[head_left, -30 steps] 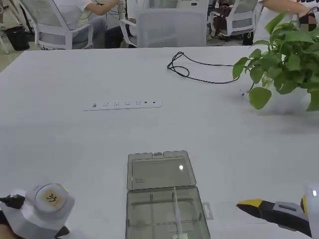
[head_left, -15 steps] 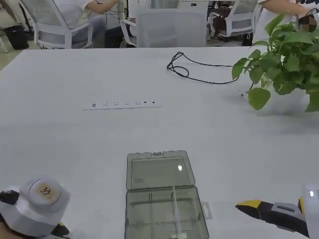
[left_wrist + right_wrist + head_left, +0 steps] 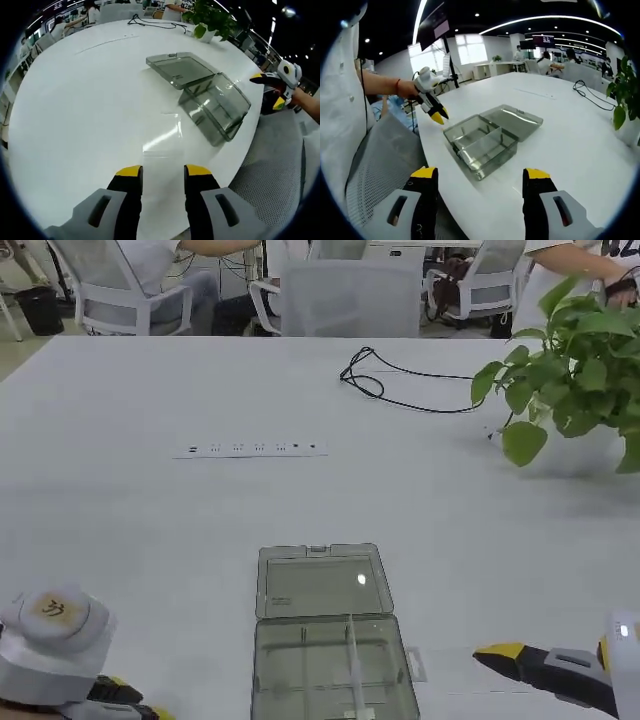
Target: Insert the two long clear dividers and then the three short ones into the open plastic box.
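Left gripper (image 3: 162,172): jaws parted, empty, now drawn back toward the person. Loose clear dividers (image 3: 164,134) lie just ahead of its tips, with the open plastic box (image 3: 215,102) beyond them to the right. Right gripper (image 3: 481,174): jaws spread wide, empty, position unchanged, box directly ahead.

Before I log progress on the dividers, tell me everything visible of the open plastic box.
The plastic box is smoky, see-through, rectangular, and rests on the white table near its front edge. Its lid lies open flat behind the tray. One clear divider stands upright inside, running front to back.
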